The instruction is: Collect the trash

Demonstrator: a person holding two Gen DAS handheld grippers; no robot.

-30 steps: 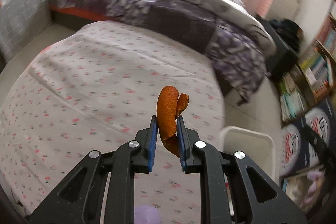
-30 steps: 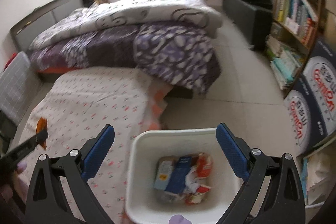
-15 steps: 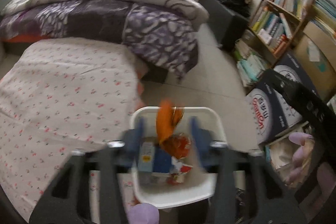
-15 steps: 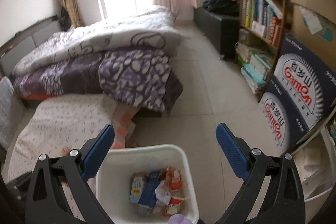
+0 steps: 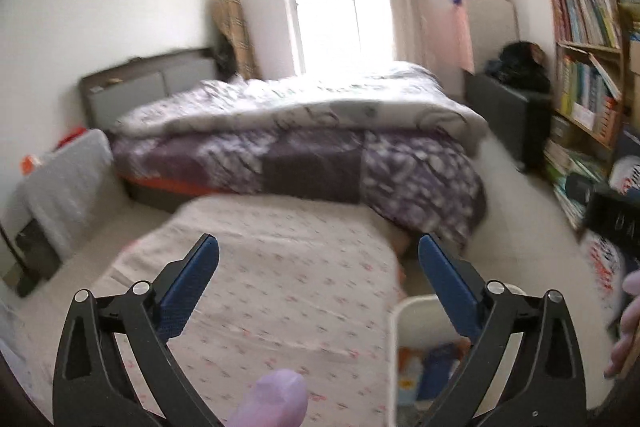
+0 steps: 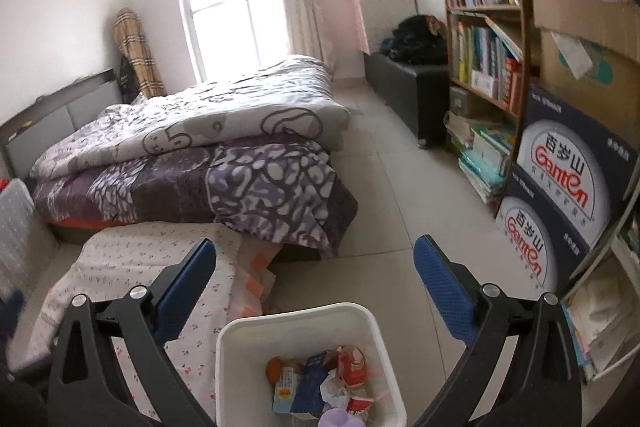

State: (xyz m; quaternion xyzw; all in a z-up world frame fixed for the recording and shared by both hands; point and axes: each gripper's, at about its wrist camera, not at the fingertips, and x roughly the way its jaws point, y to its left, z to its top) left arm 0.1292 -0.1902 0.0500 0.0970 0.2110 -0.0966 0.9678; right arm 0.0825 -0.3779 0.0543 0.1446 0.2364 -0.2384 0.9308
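A wide bed fills the far side of the room, heaped with a grey-white quilt over a purple patterned blanket, and in front of it lies a low mattress in a white sheet sprigged with small red flowers. To the right a tall bookshelf packed with books rises beside stacked dark-blue cartons with red lettering. On the tiled floor, just beside the sheet's near corner, stands the white plastic bin — square-mouthed with rounded corners, its walls plain and clean. Inside it sits the trash: a crumpled heap of red-and-white wrappers, a dark-blue carton, a pale box with an orange label and, at the left edge of the heap, a small orange piece of peel. The right gripper hangs over the bin with its blue-padded jaws spread wide and nothing between them. The left gripper points across the flowered sheet, the bin at its lower right; its jaws have just been opening and now stand fully apart — empty as well.
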